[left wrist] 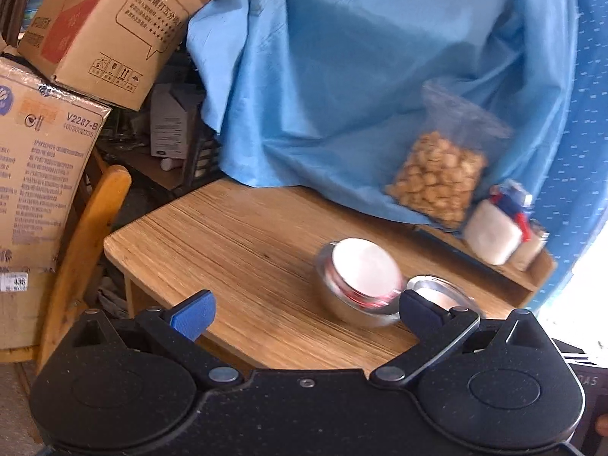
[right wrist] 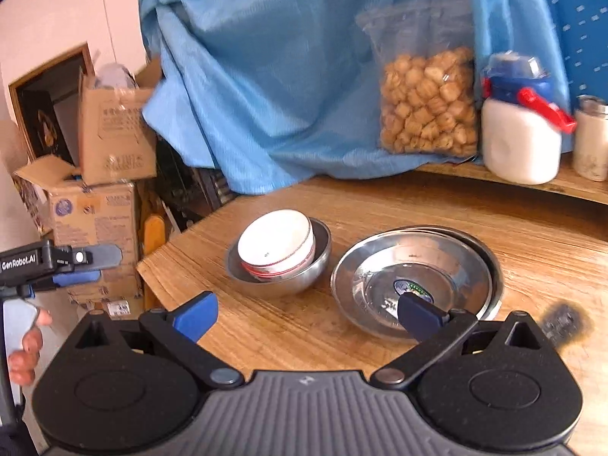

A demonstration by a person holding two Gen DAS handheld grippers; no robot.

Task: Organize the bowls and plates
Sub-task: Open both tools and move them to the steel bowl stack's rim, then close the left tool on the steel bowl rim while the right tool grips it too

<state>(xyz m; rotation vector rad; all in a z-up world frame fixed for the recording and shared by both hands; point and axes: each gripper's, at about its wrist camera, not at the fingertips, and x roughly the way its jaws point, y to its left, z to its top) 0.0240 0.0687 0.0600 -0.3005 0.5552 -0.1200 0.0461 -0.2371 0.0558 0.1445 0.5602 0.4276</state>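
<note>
A white ceramic bowl with a red band (right wrist: 279, 245) sits tilted inside a steel bowl (right wrist: 304, 281) on the wooden table (right wrist: 266, 338). To its right lie stacked steel plates (right wrist: 380, 266). My right gripper (right wrist: 309, 313) is open and empty, held above the table's near side, its right finger over the plates. My left gripper (left wrist: 304, 311) is open and empty, back from the bowls (left wrist: 361, 269); the plates (left wrist: 437, 288) show behind its right finger. In the right wrist view the left gripper (right wrist: 87, 266) shows off the table's left edge.
A bag of snacks (right wrist: 425, 102), a white jar with a blue lid and red clasp (right wrist: 520, 133) and a steel cup (right wrist: 591, 136) stand on a raised shelf at the back. Blue cloth (right wrist: 266, 76) hangs behind. Cardboard boxes (left wrist: 41, 174) and a wooden chair (left wrist: 87, 243) stand left.
</note>
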